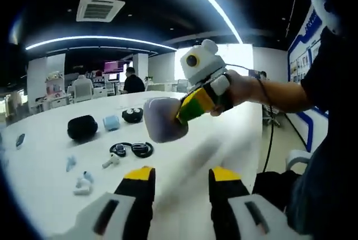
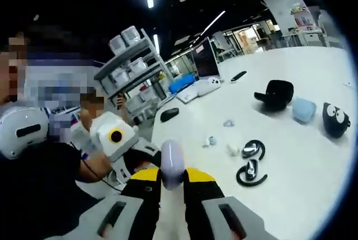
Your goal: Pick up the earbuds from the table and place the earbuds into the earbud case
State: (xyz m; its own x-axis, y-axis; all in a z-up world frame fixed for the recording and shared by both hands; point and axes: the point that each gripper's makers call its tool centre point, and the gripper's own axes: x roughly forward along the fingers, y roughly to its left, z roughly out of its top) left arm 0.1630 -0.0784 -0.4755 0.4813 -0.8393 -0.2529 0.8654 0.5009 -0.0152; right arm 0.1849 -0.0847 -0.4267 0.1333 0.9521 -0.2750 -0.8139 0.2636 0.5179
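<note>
While the right tool (image 2: 173, 181) pinches a lavender earbud case (image 2: 171, 164) above the white counter (image 2: 302, 178), the left tool (image 1: 182, 181) hangs spread near black ear-hook earbuds (image 1: 132, 149).

My left gripper (image 1: 182, 181) sits low in the left gripper view, jaws spread apart with nothing between them, yellow tips pointing away from me. My right gripper (image 2: 172, 178) is raised; in the right gripper view its jaws are closed on a lavender case (image 2: 172, 163). From the left gripper view I see that right gripper (image 1: 168, 120) coming in from the right, my hand (image 1: 240, 89) wrapped around its handle, forearm reaching back to the right.
</note>
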